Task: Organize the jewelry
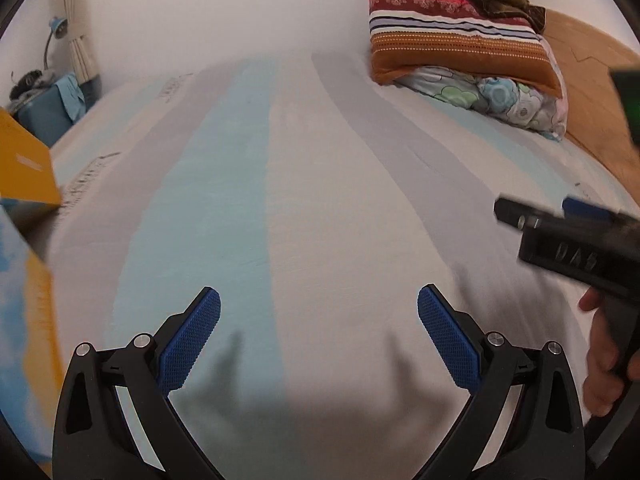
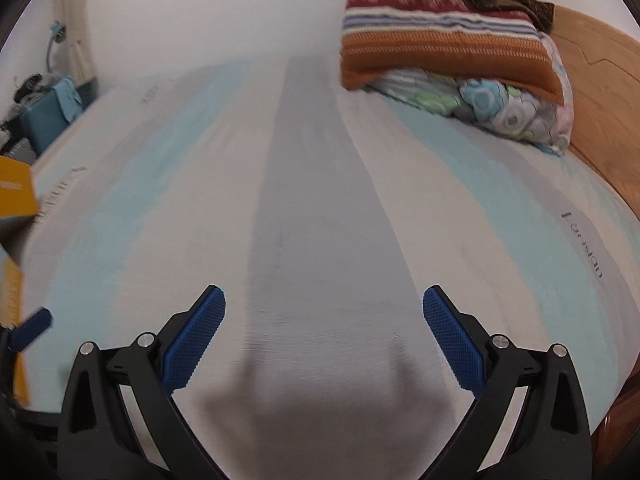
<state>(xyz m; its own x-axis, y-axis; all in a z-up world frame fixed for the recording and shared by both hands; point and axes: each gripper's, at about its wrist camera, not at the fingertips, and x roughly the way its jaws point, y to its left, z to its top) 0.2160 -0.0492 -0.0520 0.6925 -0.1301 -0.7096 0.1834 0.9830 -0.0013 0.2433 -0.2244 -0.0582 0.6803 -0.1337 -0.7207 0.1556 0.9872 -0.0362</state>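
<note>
No jewelry shows in either view. My left gripper (image 1: pixel 319 292) hangs open over the striped bed sheet (image 1: pixel 320 200), tilted downward, with nothing between its blue pads (image 1: pixel 192 340). My right gripper (image 2: pixel 324 290) is open too, over the grey stripe of the same sheet (image 2: pixel 320 220), and its jaws are empty. In the left wrist view the right tool's black body (image 1: pixel 568 256) comes in from the right edge, held by a hand (image 1: pixel 604 364). One blue finger of the left tool (image 2: pixel 32 326) pokes in at the left of the right wrist view.
A yellow box (image 1: pixel 24 168) (image 2: pixel 14 192) sits at the bed's left edge, with a yellow-and-blue one (image 1: pixel 24 320) nearer. Stacked pillows and a folded quilt (image 1: pixel 460 48) lie at the back right by a wooden headboard (image 1: pixel 592 80). A blue bin (image 1: pixel 48 116) stands by the wall.
</note>
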